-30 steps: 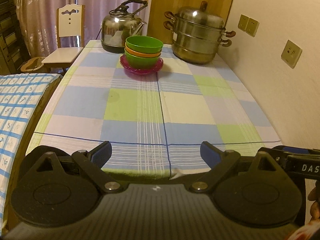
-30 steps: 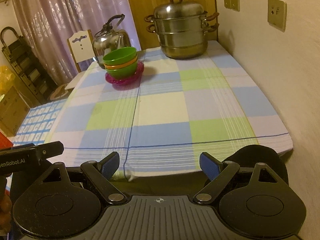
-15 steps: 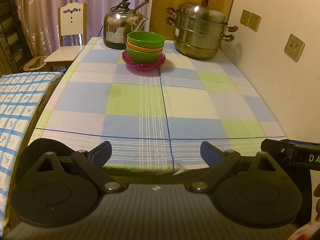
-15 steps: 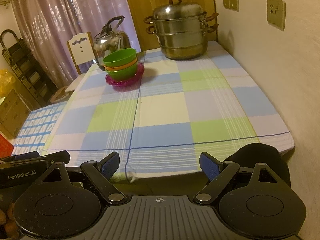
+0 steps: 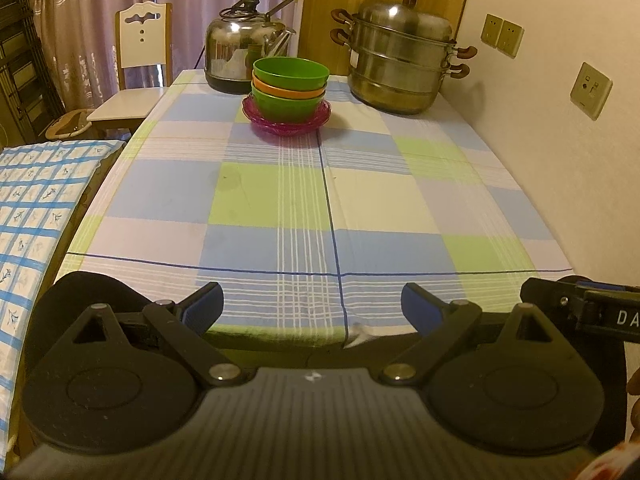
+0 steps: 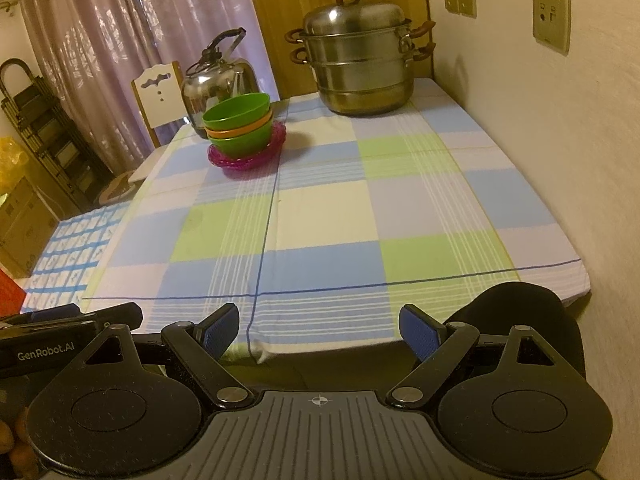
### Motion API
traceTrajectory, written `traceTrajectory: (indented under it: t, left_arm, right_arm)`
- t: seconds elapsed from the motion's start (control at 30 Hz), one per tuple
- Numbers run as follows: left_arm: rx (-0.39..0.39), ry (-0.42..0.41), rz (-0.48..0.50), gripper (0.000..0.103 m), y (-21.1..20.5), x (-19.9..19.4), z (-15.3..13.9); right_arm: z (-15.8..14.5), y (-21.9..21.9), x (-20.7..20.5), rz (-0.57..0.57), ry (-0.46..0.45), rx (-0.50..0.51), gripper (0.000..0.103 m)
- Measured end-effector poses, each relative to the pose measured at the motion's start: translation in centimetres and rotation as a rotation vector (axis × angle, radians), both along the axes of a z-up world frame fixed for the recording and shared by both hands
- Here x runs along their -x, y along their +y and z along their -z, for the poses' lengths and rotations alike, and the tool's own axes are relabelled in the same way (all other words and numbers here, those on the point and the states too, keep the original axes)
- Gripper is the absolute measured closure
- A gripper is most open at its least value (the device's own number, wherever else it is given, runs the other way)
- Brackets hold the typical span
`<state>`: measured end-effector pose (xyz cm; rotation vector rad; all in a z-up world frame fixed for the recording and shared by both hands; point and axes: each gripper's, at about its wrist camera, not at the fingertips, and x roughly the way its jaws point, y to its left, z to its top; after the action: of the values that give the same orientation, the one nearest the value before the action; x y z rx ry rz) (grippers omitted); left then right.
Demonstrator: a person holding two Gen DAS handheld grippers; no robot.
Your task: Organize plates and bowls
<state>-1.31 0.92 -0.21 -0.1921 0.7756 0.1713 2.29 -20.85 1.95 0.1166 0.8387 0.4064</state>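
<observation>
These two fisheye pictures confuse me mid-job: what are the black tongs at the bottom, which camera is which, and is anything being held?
No robot arm here: a person carries one pair of tongs in each hand, each with a camera looking forward along its two fingers. One picture comes from the left tongs, the other from the right tongs. Both stand open with blue pads apart, near the table's front edge, holding nothing. On the checked blue, green and white tablecloth, at the far end, three nested plastic bowls, green, orange, green, sit on stacked pink translucent plates. Behind stand a steel kettle and a lidded steel steamer pot.
</observation>
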Motion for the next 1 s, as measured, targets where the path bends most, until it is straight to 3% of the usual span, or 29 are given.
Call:
traceTrajectory:
  t: [1.0]
  left_arm:
    - [-0.003,0.003,0.001,0.008,0.05,0.06,0.45]
  right_arm:
    - [-0.13,-0.04,-0.01,0.009,-0.011,-0.001,0.016]
